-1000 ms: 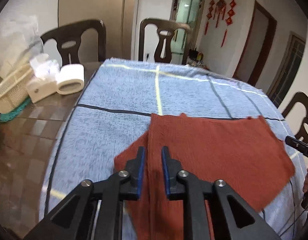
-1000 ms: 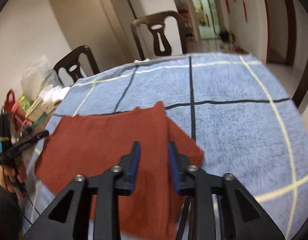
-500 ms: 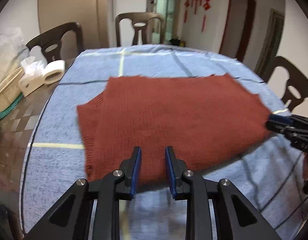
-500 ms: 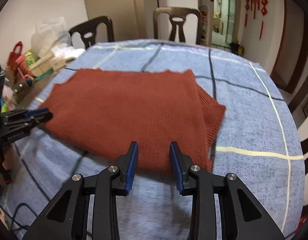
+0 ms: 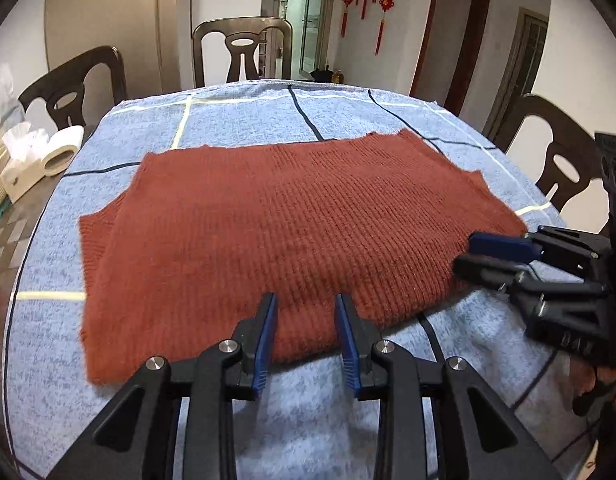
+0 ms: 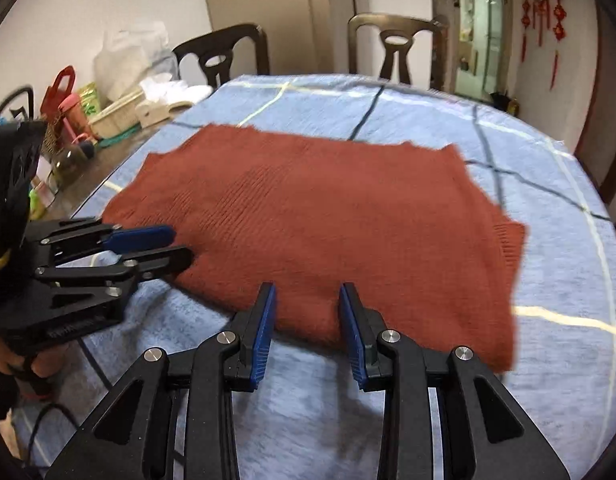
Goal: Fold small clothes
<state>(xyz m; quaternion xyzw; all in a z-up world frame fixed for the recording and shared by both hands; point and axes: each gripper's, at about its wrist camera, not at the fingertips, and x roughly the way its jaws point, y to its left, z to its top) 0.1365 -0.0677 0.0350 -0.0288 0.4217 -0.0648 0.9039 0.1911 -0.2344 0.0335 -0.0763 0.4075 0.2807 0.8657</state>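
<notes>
Since the earlier frames both grippers have pulled back toward the near side, and the rust-red knitted garment [image 5: 291,224] now lies whole and flat in the middle of each view, no longer under the fingers. It rests on the blue checked blanket [image 5: 235,120] that covers the table.

The left gripper [image 5: 305,336] has its fingers apart and holds nothing; its tips stand just at the near edge of the garment, low in the centre of the left view. The right gripper [image 6: 305,332] is the same — fingers spread, nothing between them, tips at the near folded edge.

In the left view the right gripper comes in from the right side, close to the garment's right corner. The garment's short sleeve [image 6: 508,240] sticks out at the right of the right view.

Bare blanket shows around every edge of the garment, widest at the top of the frame. A tissue box [image 5: 23,168] and a paper roll [image 5: 63,148] sit at the left edge — well apart from the cloth.
</notes>
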